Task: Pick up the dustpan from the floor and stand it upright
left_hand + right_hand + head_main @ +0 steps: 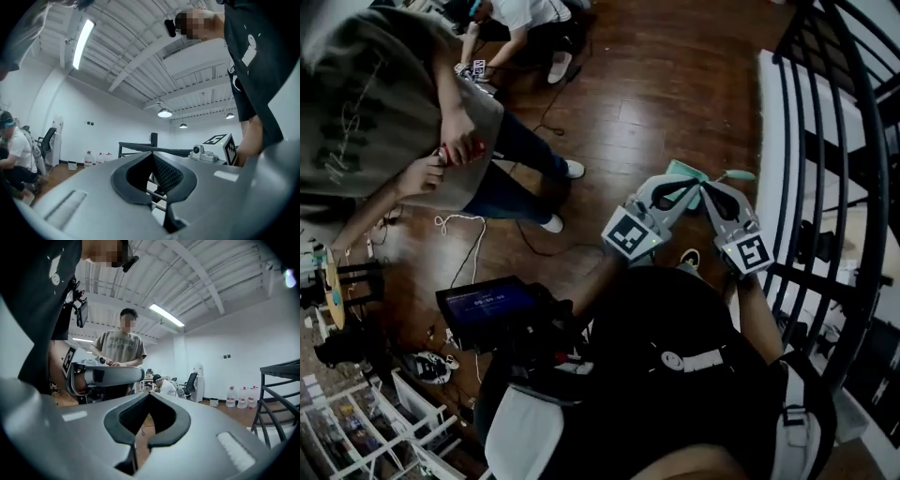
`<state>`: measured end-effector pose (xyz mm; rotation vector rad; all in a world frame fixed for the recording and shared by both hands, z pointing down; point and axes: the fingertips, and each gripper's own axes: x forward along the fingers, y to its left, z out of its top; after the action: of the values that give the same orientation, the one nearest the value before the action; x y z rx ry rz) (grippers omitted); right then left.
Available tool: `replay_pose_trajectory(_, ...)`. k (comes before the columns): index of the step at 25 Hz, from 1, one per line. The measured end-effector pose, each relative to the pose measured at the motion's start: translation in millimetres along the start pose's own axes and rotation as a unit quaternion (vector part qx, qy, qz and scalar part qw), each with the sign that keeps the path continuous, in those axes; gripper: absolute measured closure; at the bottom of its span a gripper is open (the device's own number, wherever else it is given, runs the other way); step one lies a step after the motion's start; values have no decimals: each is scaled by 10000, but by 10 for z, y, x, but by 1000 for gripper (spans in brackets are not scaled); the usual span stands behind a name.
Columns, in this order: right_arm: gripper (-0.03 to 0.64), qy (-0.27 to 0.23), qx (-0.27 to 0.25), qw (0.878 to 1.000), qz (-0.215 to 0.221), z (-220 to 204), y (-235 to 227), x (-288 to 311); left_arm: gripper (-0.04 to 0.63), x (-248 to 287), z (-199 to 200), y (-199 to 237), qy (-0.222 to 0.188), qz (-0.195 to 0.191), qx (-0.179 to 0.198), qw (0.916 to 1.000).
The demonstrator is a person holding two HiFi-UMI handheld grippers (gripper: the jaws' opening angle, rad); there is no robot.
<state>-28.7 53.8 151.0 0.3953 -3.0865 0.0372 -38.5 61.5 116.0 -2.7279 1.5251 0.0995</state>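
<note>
Honestly, all that shows of the dustpan (680, 170) is a teal bit poking out past the tips, low by the stair railing (825, 141), so I can't tell its long axis. Left gripper (692, 190) and right gripper (705, 193) are both closed and empty. They're aimed level over it, about equally near.

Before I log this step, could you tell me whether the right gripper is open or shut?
Shut. In the right gripper view, the right gripper has its jaw tips together, with nothing between them.
</note>
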Motion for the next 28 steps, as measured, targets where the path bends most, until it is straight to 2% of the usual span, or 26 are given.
replay_pose_trajectory(4, 614, 183, -57, 9998, 49, 98, 228, 257, 580, -282, 230, 182, -281, 85, -196, 9994)
replay_pose_trajectory(9, 615, 223, -142, 9995, 145, 86, 239, 436, 580, -455, 218, 374, -325, 419, -273, 9982)
replay_pose_trajectory(12, 615, 196, -115, 9997, 126, 126, 211, 470, 580, -474, 233, 411, -327, 451, -260, 9981)
replay_pose_trajectory(17, 615, 365, -273, 9988, 163, 110, 315, 601, 580, -653, 325, 531, -415, 516, -467, 9967)
replay_pose_trajectory(20, 615, 279, -187, 9993, 188, 180, 320, 641, 580, -611, 314, 533, -276, 523, -298, 9978)
replay_pose_trajectory(24, 615, 213, -404, 9989, 76, 274, 194, 625, 580, -486, 365, 570, -404, 459, -281, 9977)
replay_pose_trajectory(26, 615, 325, -459, 9983, 172, 197, 372, 788, 580, -745, 320, 667, -322, 588, -346, 9971)
replay_pose_trajectory(28, 615, 418, -229, 9981, 396, 19, 670, 994, 580, -1116, 141, 754, -143, 867, -357, 9955)
